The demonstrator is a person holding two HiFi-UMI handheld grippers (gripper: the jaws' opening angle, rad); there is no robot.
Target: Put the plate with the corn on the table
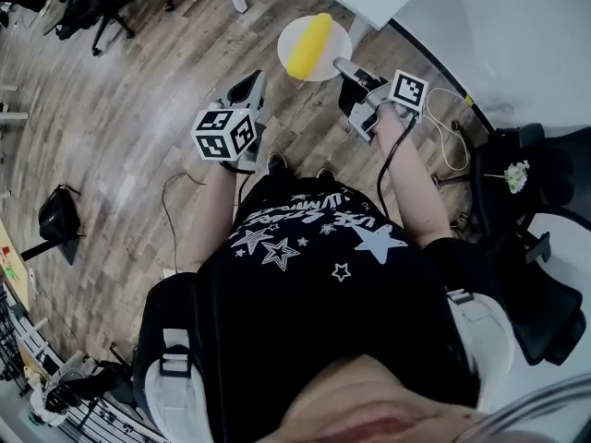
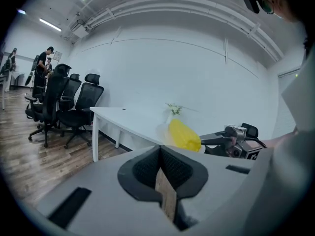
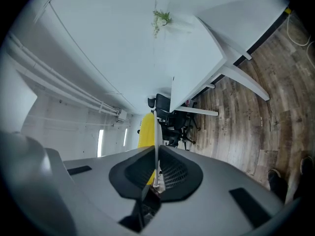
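Observation:
A round white plate [image 1: 322, 55] with a yellow corn cob [image 1: 309, 44] on it hangs over the wooden floor, just short of the white table [image 1: 462, 17]. My right gripper [image 1: 344, 66] is shut on the plate's near rim. In the right gripper view the plate [image 3: 156, 132] runs edge-on between the pads, with the corn [image 3: 145, 132] to its left. My left gripper [image 1: 247, 89] hovers to the left of the plate, shut and holding nothing. The left gripper view shows the corn [image 2: 184, 134], the plate [image 2: 164, 132] and the right gripper [image 2: 209, 140] ahead.
A small plant [image 1: 515, 175] and a loose white cable [image 1: 450, 132] lie to the right, near black office chairs [image 1: 545, 293]. A black bag [image 1: 57, 215] sits on the floor at left. More chairs [image 2: 64, 102] and a person [image 2: 47, 60] are far off.

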